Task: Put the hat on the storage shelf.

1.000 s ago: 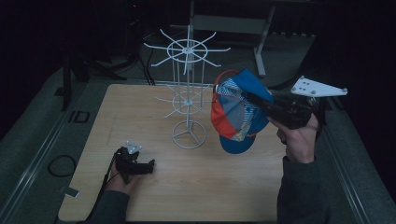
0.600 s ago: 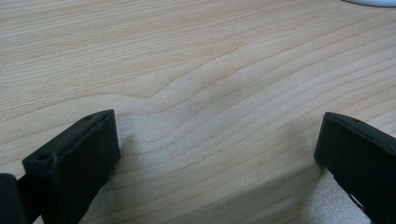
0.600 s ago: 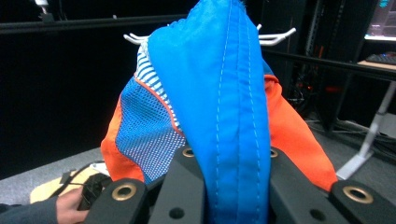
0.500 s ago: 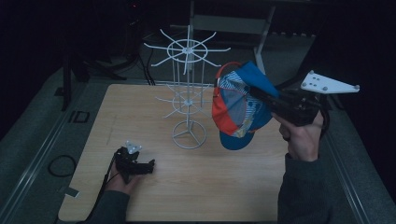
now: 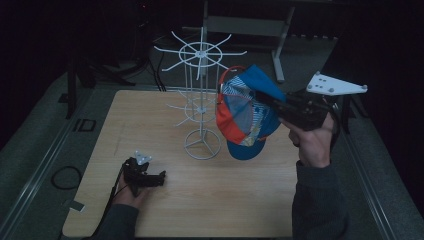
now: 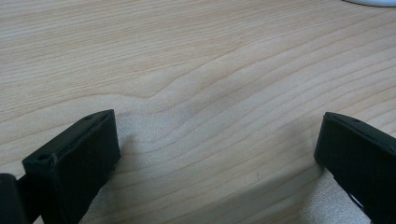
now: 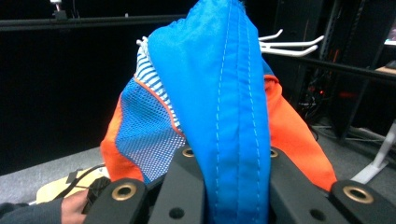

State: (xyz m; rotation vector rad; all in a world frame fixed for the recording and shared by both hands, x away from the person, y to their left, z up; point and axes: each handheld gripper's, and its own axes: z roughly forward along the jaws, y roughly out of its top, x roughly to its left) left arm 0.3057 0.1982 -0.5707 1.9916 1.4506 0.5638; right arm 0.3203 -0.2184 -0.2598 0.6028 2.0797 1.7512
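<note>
step: looks like hanging the baseball cap (image 5: 248, 116) on the white wire rack (image 5: 201, 102)
right gripper (image 5: 272, 104): clamped tight on the cap's blue brim, held up in the air just right of the rack
left gripper (image 5: 159, 176): jaws apart, nothing in them, resting on the wooden table (image 5: 235, 200) near the rack's base
next: probably needs lifting onto a rack arm
containers: none here

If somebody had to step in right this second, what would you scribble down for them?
Right hand-held gripper: shut on the blue, orange and striped cap, held up in the air beside the white wire rack.
Left hand-held gripper: open, holding nothing, resting low on the wooden table.
Done: cap picked up.
Left: probably hang the cap on one of the rack's hooks; it is on none of them yet.
</note>
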